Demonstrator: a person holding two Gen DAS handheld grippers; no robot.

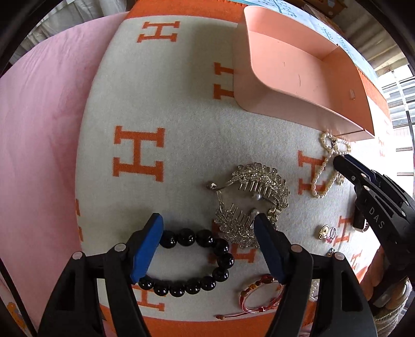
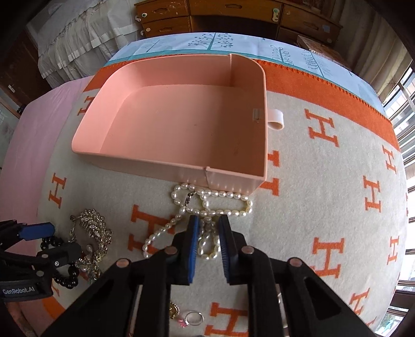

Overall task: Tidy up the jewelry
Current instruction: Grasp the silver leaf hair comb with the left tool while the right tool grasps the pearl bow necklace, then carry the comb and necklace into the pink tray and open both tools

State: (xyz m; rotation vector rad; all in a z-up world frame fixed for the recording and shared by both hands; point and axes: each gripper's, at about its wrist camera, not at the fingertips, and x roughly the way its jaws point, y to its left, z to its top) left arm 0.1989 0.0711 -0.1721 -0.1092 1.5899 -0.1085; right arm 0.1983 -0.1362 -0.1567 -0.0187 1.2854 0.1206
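My left gripper [image 1: 207, 223] points down, open, over a black bead bracelet [image 1: 186, 237] whose upper beads lie between its fingers. Gold rhinestone hair combs [image 1: 259, 178] lie just beyond, touching the right fingertip. My right gripper [image 2: 208, 221] is shut on a loop of the pearl necklace [image 2: 223, 194], which sprawls on the blanket against the front wall of the empty pink tray [image 2: 155, 166]. In the left wrist view the right gripper [image 1: 339, 159] reaches onto the pearl necklace [image 1: 321, 168] below the pink tray [image 1: 298, 77]. The combs [image 2: 93, 225] and black bracelet [image 2: 70, 280] show at lower left.
A cream blanket [image 1: 168, 103] with orange H letters covers the bed, with a pink sheet [image 1: 39, 129] at its left. A red cord bracelet [image 1: 259, 293], a small gold charm [image 1: 325, 231] and a silver ring [image 2: 194, 318] lie near the front edge. Wooden drawers [image 2: 233, 13] stand behind.
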